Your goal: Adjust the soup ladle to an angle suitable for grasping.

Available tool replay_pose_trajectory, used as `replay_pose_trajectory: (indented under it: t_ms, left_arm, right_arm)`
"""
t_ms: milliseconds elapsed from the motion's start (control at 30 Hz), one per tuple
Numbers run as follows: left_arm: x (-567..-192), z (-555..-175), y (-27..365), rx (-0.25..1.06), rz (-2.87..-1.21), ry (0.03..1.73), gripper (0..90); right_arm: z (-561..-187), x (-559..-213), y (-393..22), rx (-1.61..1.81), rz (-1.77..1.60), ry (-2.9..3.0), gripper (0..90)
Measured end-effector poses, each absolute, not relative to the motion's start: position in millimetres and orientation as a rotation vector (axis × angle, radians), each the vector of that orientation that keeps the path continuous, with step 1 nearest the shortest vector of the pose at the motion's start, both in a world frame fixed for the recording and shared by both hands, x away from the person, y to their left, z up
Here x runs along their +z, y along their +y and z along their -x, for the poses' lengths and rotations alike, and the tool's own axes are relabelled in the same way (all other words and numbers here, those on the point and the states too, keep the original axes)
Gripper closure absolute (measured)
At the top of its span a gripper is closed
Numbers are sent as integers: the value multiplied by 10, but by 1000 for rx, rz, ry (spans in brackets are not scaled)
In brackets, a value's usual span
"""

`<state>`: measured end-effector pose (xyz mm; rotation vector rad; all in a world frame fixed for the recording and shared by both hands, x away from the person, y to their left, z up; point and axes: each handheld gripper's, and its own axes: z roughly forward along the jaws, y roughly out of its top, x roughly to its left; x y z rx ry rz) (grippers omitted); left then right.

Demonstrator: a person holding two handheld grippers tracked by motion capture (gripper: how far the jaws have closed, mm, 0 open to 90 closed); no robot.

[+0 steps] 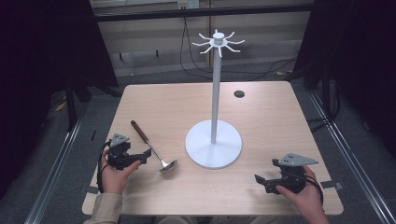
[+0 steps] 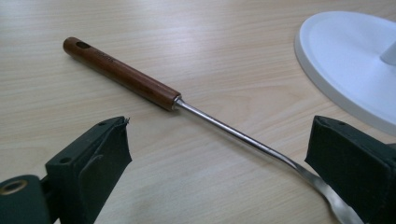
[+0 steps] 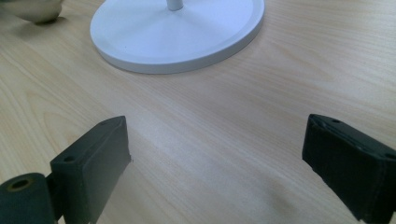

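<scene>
Item, high view: your ladle lay slantwise on the counter, bowl toward you, just beside your left tongs, well apart from the right tongs; left gripper view: tongs wide, shaft between them, untouched; right gripper view: tongs wide, empty.

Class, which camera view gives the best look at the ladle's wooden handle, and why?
The left gripper view: the wooden handle runs close and sharp, with its hanging hole and the joint to the steel shaft visible. The high view shows the whole ladle small on the table. The right gripper view catches just a blurred edge of its bowl.
</scene>
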<state>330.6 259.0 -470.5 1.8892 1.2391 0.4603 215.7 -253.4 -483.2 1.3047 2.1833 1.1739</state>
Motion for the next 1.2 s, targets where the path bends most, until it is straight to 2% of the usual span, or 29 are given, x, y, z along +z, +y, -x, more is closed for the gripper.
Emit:
replay_pose_trajectory:
  t_ms: [233,300,367,400,467,600,667,733,1033,1200]
  left_arm:
    - [-4716,-3339,2547,473,-1894,1245,55]
    - [-4714,-3347,2549,471,-1904,1243,82]
    - [-4697,-3361,2563,485,-1896,1254,170]
    - [-4663,-3388,2570,497,-1914,1248,258]
    - [-4645,-3406,2570,485,-1910,1266,364]
    - [-4621,-3528,2585,489,-2007,1323,713]
    - [-4652,-3609,2611,457,-2011,1359,814]
    - [-4705,-3685,2620,455,-2022,1417,870]
    - [-4902,-3976,2615,420,-1976,1529,883]
    - [-4937,-4056,2565,408,-1966,1537,879]
  right_arm:
    - [-2167,-4843,-2527,1181,-1295,2195,67]
    - [-2166,-4840,-2520,1187,-1294,2199,67]
    - [-2164,-4841,-2523,1191,-1292,2196,67]
    - [-2162,-4843,-2527,1193,-1298,2191,67]
    - [-2160,-4848,-2528,1194,-1312,2189,67]
    - [-2163,-4831,-2525,1202,-1304,2185,66]
    - [-2166,-4827,-2522,1209,-1303,2181,67]
    - [-2171,-4829,-2524,1212,-1299,2183,67]
    - [-2179,-4832,-2533,1213,-1294,2190,66]
    - [-2183,-4835,-2556,1214,-1304,2180,66]
